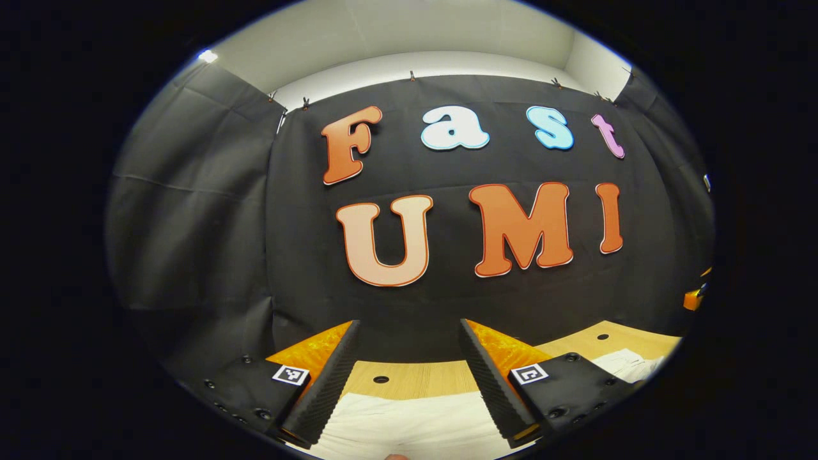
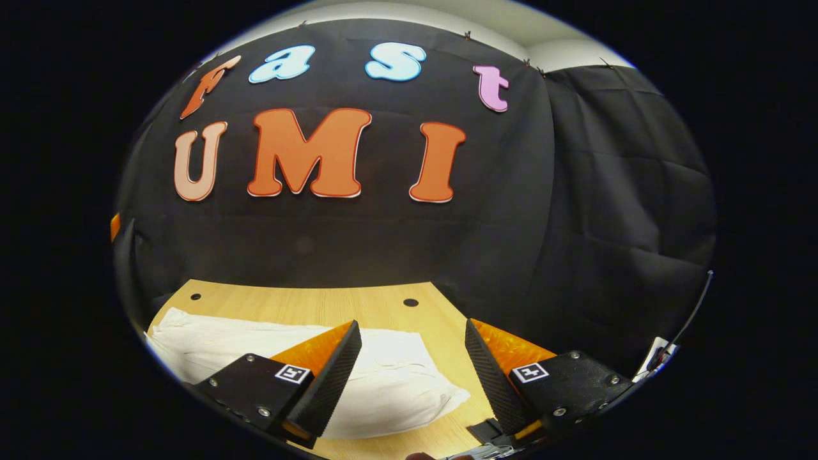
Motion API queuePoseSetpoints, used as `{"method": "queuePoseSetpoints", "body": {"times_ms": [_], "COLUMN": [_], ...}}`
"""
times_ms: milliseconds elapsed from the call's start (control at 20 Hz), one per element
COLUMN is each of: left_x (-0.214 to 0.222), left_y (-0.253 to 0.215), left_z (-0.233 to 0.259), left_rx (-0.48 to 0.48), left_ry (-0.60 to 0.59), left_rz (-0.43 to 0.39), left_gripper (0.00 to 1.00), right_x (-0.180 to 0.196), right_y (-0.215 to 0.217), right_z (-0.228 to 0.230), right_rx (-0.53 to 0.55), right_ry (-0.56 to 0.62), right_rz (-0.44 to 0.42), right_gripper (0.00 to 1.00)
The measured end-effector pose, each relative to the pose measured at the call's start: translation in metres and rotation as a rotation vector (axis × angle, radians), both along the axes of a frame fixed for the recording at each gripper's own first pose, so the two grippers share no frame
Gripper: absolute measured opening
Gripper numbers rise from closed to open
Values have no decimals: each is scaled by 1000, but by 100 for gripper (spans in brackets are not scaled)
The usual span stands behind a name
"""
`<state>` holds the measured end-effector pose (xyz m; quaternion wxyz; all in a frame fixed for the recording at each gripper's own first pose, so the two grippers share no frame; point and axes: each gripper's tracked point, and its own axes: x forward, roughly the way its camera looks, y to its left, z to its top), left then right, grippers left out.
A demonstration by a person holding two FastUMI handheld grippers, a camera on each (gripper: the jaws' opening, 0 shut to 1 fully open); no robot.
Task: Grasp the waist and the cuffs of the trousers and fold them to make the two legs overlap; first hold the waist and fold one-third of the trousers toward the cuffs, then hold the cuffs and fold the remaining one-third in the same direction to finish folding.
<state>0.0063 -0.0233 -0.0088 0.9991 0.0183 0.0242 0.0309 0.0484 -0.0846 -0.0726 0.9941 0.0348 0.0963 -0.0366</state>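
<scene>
The white trousers (image 1: 409, 425) run out past the lower rim in the left gripper view. In the right gripper view the fingers (image 2: 329, 383) cover part of the trousers on the worktop (image 2: 307, 303), whose near edge is cut off.

White trousers (image 2: 268, 348) — flat on table (image 2: 319, 305)

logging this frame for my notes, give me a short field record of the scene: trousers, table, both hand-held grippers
garment: white fabric trousers, lying flat on the table, rounded end near the right side
surface: light wooden table with small dark round holes
left hand-held gripper: open, above the white fabric, holding nothing
right hand-held gripper: open, over the trousers' end, holding nothing
backdrop: black cloth wall
task state: no grasp yet; fold stage cannot be told
</scene>
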Motion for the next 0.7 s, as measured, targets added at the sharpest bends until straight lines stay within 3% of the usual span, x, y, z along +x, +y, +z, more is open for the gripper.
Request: {"method": "queuePoseSetpoints", "body": {"times_ms": [250,450,700], "left_x": [-7,-11,-20], "left_y": [7,8,17], "left_z": [-11,-24,-68], "left_rx": [0,-25,-104], "left_ry": [43,94,243], "left_rz": [45,64,86], "left_gripper": [100,99,100], "right_x": [18,19,15], "right_y": [-13,-11,-19], "right_z": [-48,-107,-166], "right_rx": [73,233,385], "right_ry": [138,324,510], "right_rz": [6,15,-9], "right_gripper": [99,99,98]}}
